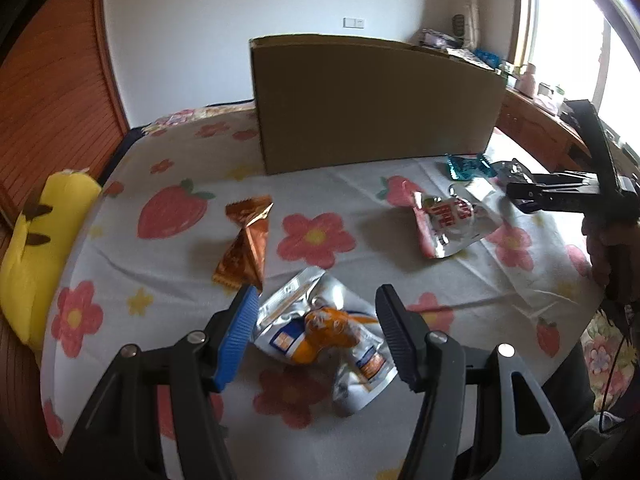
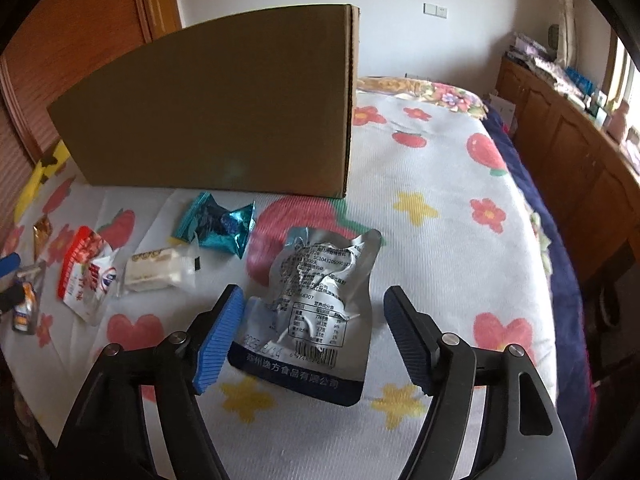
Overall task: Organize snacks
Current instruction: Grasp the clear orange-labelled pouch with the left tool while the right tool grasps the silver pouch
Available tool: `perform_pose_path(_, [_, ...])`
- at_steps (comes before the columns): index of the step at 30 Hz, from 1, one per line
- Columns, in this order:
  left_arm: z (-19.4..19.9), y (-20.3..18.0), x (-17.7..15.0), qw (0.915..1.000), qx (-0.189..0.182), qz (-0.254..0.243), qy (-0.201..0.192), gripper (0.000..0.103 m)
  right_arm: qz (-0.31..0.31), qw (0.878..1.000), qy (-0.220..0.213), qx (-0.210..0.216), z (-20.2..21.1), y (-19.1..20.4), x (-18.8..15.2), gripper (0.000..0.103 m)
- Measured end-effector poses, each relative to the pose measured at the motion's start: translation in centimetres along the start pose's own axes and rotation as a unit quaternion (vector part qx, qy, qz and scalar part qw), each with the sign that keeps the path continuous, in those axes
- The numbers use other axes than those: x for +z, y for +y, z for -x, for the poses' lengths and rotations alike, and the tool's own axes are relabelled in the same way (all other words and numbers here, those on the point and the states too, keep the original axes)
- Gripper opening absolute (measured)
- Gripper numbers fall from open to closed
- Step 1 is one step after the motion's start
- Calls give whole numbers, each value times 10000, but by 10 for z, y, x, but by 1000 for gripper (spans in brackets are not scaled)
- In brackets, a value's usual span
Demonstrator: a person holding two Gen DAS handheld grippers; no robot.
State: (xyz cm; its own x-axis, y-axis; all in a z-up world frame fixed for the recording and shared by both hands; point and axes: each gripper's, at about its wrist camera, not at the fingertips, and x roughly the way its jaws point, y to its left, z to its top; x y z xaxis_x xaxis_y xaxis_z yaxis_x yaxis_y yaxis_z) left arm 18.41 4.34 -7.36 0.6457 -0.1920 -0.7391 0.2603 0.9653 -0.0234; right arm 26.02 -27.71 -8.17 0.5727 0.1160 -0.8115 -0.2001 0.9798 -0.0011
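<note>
Snack packets lie on a flowered bed sheet before a tall cardboard box [image 1: 376,100], which also shows in the right wrist view [image 2: 224,120]. My left gripper [image 1: 316,300] is open over a silver-and-orange pouch [image 1: 324,336]. An orange-brown wrapper [image 1: 246,240] and a red-and-white pouch [image 1: 448,224] lie beyond it. My right gripper [image 2: 314,300] is open around a silver pouch [image 2: 316,304] lying back side up. A teal wrapper [image 2: 220,224], a white bar [image 2: 156,268] and the red-and-white pouch [image 2: 86,272] lie to its left.
A yellow plush cushion [image 1: 36,248] lies at the bed's left edge by a wooden wardrobe. A wooden cabinet [image 2: 572,140] with clutter on top runs along the right wall under a window. The right gripper shows at the right of the left wrist view [image 1: 520,196].
</note>
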Motion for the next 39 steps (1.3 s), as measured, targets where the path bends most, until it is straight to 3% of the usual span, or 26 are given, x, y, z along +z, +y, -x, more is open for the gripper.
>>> perform_pose_path(14, [5, 9, -7, 9987, 249, 442, 35, 63, 102, 9999, -14, -111, 1, 10, -4, 74])
perform_pose_path(21, [17, 4, -10, 9989, 221, 398, 119, 63, 65, 10000, -5, -72, -1, 5, -3, 74])
perform_pose_path(27, [9, -3, -17, 9977, 124, 507, 435, 63, 62, 10000, -7, -69, 0, 5, -3, 74])
perform_pose_path(39, [-13, -19, -3, 9980, 169, 323, 525, 63, 55, 10000, -7, -59, -1, 5, -3, 75])
